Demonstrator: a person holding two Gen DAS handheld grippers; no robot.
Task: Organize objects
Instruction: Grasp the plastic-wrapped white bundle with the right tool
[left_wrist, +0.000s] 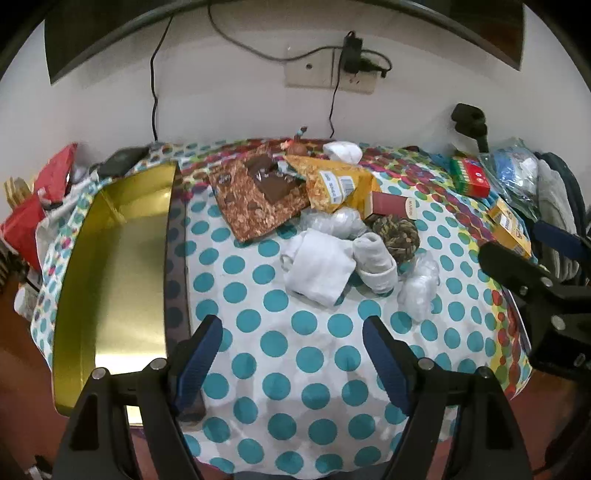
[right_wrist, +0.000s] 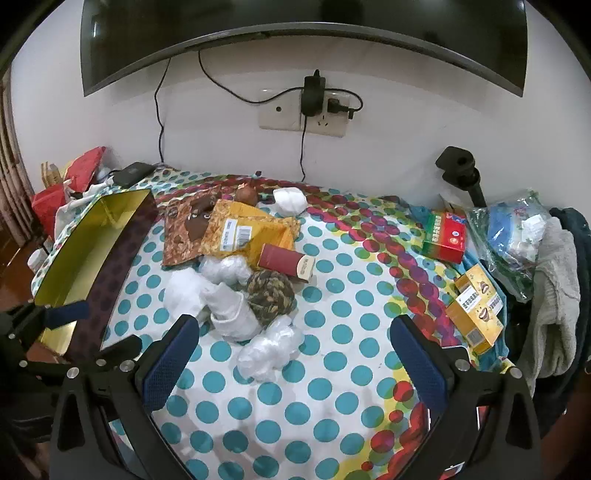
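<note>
Hovering wide open and empty, both tongs, left and right, face the sock pile mid-frame, tin waiting left.

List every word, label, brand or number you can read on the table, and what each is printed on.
Nothing reads cleanly in either view.
Yellow snack bag: white barcode sticker, print too small.
Maroon box: brand on its cream end flap, blurred.
Red and green box: white emblem and characters, illegible.
Two orange boxes: characters and barcode, too blurred.
Chocolate packet: small logo, unreadable.
</note>
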